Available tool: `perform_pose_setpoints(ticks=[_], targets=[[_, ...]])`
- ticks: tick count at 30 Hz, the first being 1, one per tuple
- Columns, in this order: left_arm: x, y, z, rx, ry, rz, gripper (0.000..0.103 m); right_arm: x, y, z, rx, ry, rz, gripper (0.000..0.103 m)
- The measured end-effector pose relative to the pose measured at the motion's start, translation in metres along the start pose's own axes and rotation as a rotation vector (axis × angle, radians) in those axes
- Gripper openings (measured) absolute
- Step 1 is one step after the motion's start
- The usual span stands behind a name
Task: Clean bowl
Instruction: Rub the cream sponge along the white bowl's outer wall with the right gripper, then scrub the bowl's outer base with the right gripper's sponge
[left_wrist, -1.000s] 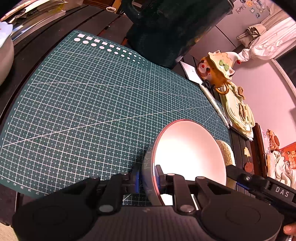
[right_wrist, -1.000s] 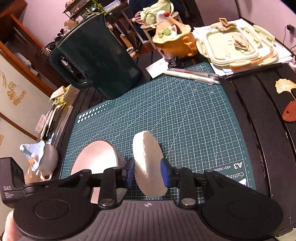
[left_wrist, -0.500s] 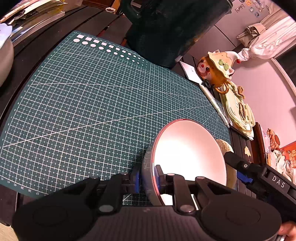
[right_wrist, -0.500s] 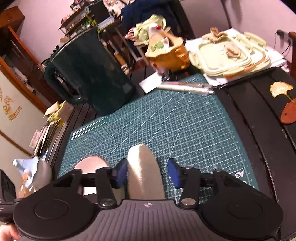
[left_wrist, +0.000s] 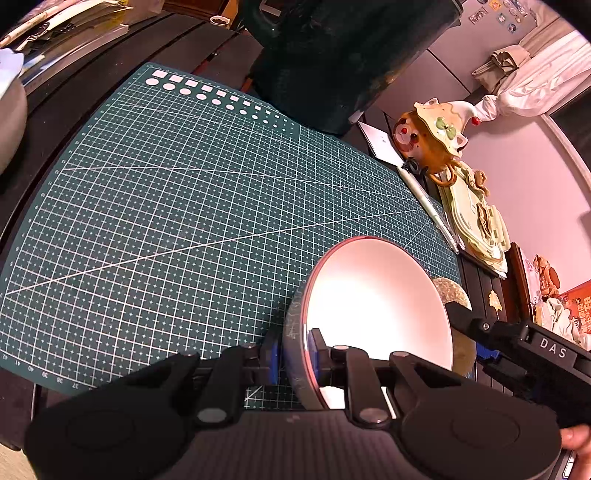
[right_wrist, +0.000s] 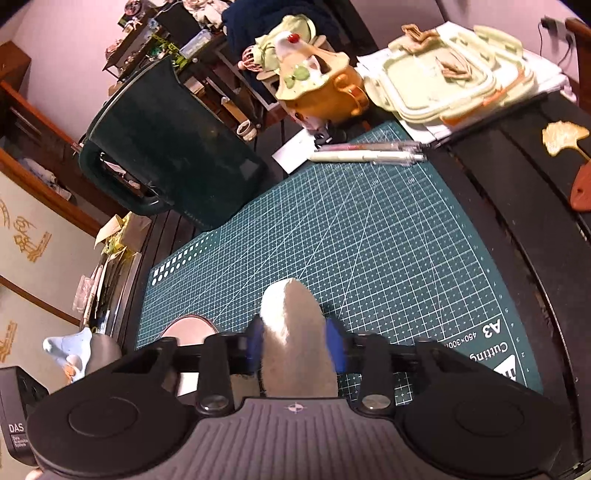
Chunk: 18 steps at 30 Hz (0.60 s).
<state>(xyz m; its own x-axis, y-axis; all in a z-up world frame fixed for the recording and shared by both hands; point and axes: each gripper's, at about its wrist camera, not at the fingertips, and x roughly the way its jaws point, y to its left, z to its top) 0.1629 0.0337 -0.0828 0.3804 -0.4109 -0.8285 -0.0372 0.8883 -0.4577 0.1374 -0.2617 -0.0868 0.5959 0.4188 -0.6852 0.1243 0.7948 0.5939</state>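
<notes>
We count one bowl (left_wrist: 373, 306) – round, smooth and white inside, with a thin red rim and a speckled grey outer wall. It stands tipped on edge over the near right part of the mat (left_wrist: 177, 206), its rim pinched in the left gripper (left_wrist: 293, 354), whose jaws are nearly closed on the wall, one pad inside and one outside. That grip and the bowl's place match the frames of a second ago.

One sponge (right_wrist: 295, 339), a pale, rough, flat oval, stands upright between the blue pads of the right gripper (right_wrist: 295, 347). Half a second ago those jaws stood wide and clear of it; now they are closing, with both pads at its sides. In the left view it shows just behind the bowl's right edge.

Around these lie one green gridded cutting mat, one dark jug (right_wrist: 166, 147), two pens (right_wrist: 365, 153) – side by side at the far edge – and one orange figurine (right_wrist: 317, 88).
</notes>
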Motion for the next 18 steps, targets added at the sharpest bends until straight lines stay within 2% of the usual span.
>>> perform_pose_setpoints(ticks=[9,12,18], targets=[[0.001,0.000,0.001,0.003,-0.001,0.001,0.016,0.005,0.004,-0.003,-0.051,0.026,-0.077,0.020],[0.001,0.000,0.002,0.002,-0.001,0.001,0.016,0.006,-0.001,-0.004,-0.009,0.027,-0.057,0.013],[0.001,0.000,0.003,0.001,0.000,0.000,0.016,-0.009,0.002,0.003,0.020,-0.012,0.010,0.013]])
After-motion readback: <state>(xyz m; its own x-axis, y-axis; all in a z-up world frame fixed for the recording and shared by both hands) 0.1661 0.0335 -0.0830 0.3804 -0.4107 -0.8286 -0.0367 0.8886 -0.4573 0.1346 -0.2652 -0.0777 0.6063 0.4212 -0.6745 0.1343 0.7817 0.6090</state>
